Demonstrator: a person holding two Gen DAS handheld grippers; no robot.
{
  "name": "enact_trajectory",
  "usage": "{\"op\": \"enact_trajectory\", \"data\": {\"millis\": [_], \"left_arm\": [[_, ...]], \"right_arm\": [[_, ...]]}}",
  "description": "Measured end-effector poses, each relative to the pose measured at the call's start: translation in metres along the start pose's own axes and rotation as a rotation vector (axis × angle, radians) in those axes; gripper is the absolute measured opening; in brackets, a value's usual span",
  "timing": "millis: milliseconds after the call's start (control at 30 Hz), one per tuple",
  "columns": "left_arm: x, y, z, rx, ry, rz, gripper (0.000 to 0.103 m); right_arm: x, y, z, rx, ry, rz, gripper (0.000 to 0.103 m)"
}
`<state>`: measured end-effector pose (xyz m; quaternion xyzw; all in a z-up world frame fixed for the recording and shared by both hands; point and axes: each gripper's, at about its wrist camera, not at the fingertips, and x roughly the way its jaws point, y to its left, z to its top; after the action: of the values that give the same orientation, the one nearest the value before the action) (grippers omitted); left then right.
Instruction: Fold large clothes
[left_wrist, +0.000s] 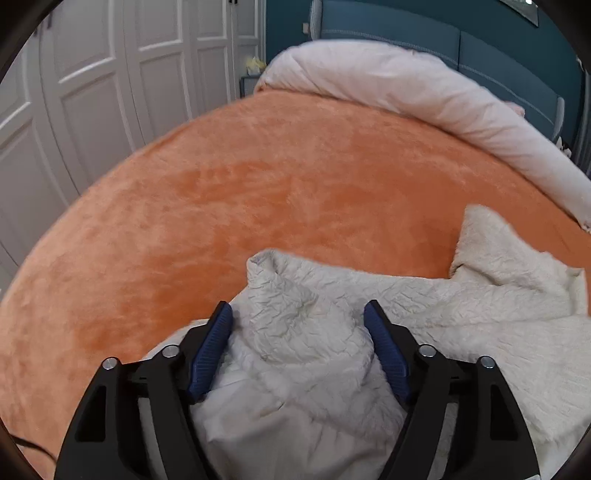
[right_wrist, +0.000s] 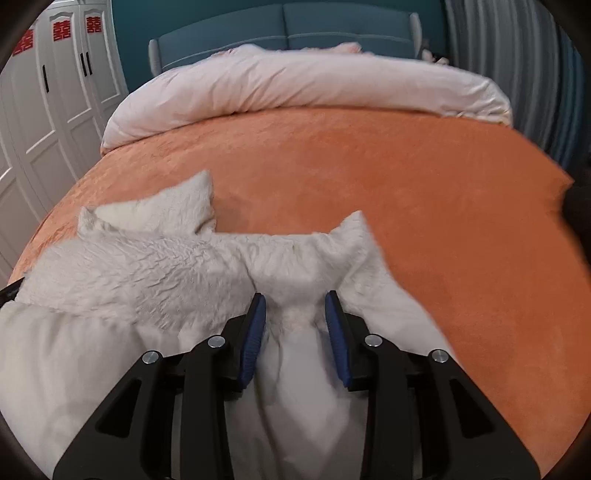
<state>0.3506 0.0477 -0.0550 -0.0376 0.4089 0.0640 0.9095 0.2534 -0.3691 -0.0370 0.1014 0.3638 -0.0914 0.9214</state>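
Observation:
A cream fleece garment (left_wrist: 369, 314) lies crumpled on the near part of the orange bed cover (left_wrist: 277, 177). My left gripper (left_wrist: 297, 310) hangs low over it, jaws wide apart. A raised hump of the fleece stands between the blue pads (left_wrist: 212, 347) and they do not pinch it. In the right wrist view the same garment (right_wrist: 155, 269) spreads to the left, with two corners sticking up. My right gripper (right_wrist: 295, 301) is open less wide. A narrow ridge of fleece runs between its fingers (right_wrist: 338, 332) with slack on both sides.
A rolled pale pink duvet (right_wrist: 295, 85) lies across the head of the bed, in front of a teal headboard (right_wrist: 288, 33). White wardrobe doors (left_wrist: 92, 92) stand to the left. The orange bed cover (right_wrist: 406, 203) stretches beyond and to the right of the garment.

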Motion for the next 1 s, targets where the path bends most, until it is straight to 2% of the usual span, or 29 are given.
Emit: {"op": "enact_trajectory", "data": {"millis": [133,233,333,400,467,500,533,633,700,933,1000], "left_arm": [[-0.089,0.025,-0.016,-0.069,-0.135,-0.108,0.071],[-0.139,0.018,-0.043,-0.023,-0.193,-0.133,0.072],[-0.161,-0.007,-0.075,0.022,-0.183,-0.157,0.072],[-0.160,-0.027,-0.096,0.047,-0.148,-0.185,0.072],[-0.147,-0.043,-0.114,0.056,-0.098,-0.178,0.072],[-0.141,-0.046,-0.120,0.049,-0.099,-0.168,0.073],[-0.134,-0.048,-0.126,0.045,-0.107,-0.154,0.078],[-0.115,-0.042,-0.131,0.027,-0.102,-0.143,0.092],[-0.105,-0.037,-0.131,0.004,-0.081,-0.163,0.096],[-0.092,-0.042,-0.135,0.008,-0.068,-0.146,0.098],[-0.096,-0.036,-0.133,-0.015,-0.059,-0.173,0.098]], "right_arm": [[-0.085,0.012,-0.017,-0.072,-0.142,0.065,0.034],[-0.116,0.036,-0.040,-0.131,-0.164,0.121,0.034],[-0.124,0.073,-0.065,-0.203,-0.157,0.174,0.034],[-0.116,0.101,-0.082,-0.268,-0.131,0.192,0.034],[-0.101,0.114,-0.095,-0.290,-0.108,0.188,0.034],[-0.097,0.116,-0.100,-0.291,-0.110,0.175,0.034],[-0.090,0.115,-0.105,-0.290,-0.113,0.171,0.034],[-0.072,0.105,-0.114,-0.250,-0.093,0.212,0.035],[-0.067,0.106,-0.113,-0.254,-0.084,0.212,0.035],[-0.058,0.111,-0.118,-0.266,-0.074,0.198,0.035],[-0.060,0.110,-0.116,-0.268,-0.064,0.196,0.035]]}}
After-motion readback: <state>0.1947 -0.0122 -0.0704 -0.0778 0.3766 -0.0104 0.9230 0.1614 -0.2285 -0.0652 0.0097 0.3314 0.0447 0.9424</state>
